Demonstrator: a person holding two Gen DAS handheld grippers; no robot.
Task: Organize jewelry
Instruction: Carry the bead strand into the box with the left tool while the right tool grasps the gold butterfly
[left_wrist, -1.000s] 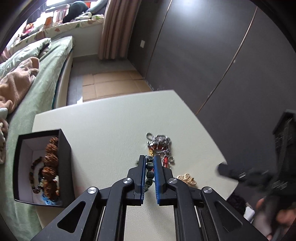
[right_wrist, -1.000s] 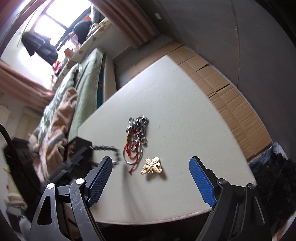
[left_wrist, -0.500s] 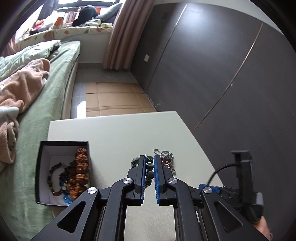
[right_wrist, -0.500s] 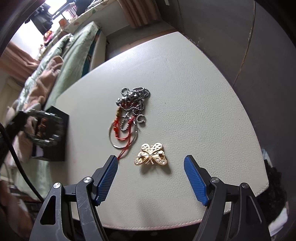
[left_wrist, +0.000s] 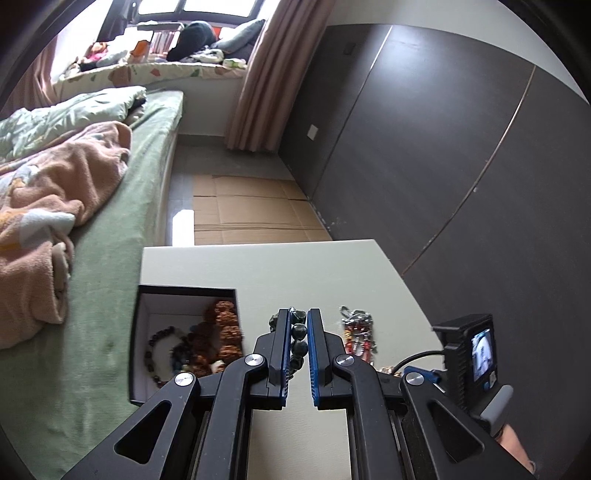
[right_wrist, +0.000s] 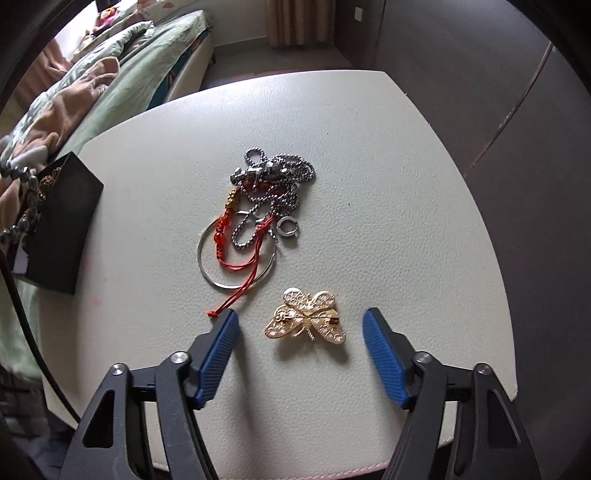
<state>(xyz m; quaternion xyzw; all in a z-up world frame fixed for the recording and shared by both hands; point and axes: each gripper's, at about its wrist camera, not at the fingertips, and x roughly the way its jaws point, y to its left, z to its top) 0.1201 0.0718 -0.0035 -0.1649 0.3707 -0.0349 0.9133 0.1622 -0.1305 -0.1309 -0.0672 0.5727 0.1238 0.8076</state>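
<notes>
My left gripper clamps its jaws on the dark bead bracelet beside the black box, while my right gripper straddles, jaws open, the gold butterfly brooch on the table.

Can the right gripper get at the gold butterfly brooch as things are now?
Probably yes. The right gripper is open, its fingers on either side of the gold butterfly brooch, which lies alone on the table. Only the red cord ends near the left finger.
</notes>
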